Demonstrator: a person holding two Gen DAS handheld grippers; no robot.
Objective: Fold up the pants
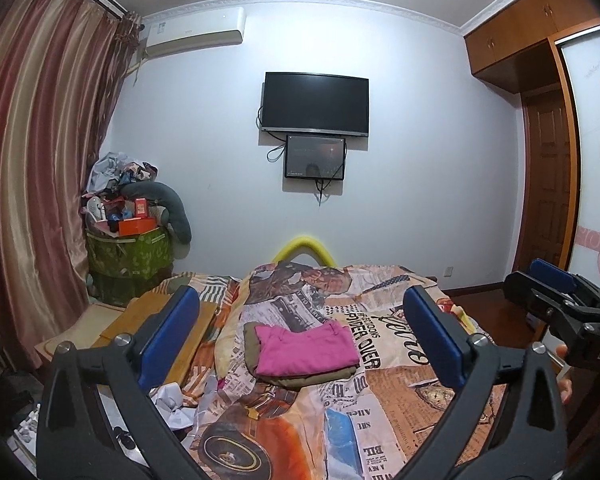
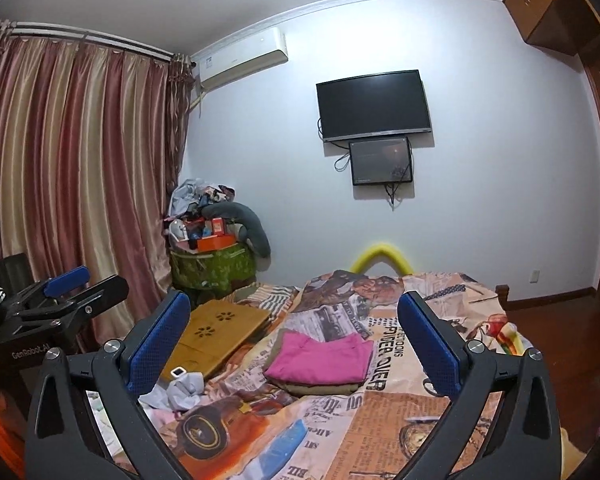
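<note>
Folded pink pants point(image 1: 306, 350) lie on top of folded olive pants point(image 1: 296, 380) on the printed bed cover point(image 1: 400, 400). In the right wrist view the pink pants point(image 2: 320, 358) rest on the olive pants point(image 2: 320, 389) in the same stack. My left gripper point(image 1: 300, 332) is open and empty, held above and short of the stack. My right gripper point(image 2: 294, 340) is open and empty, also raised short of the stack. Each gripper shows at the edge of the other's view: the right gripper point(image 1: 556, 284) and the left gripper point(image 2: 76, 284).
A wooden lap desk point(image 2: 216, 332) lies on the bed's left side, with crumpled white cloth point(image 2: 184, 392) beside it. A green bin point(image 1: 130, 256) heaped with clutter stands by the curtain point(image 1: 40, 160). A TV point(image 1: 315, 104) hangs on the far wall. A wardrobe point(image 1: 548, 140) stands at the right.
</note>
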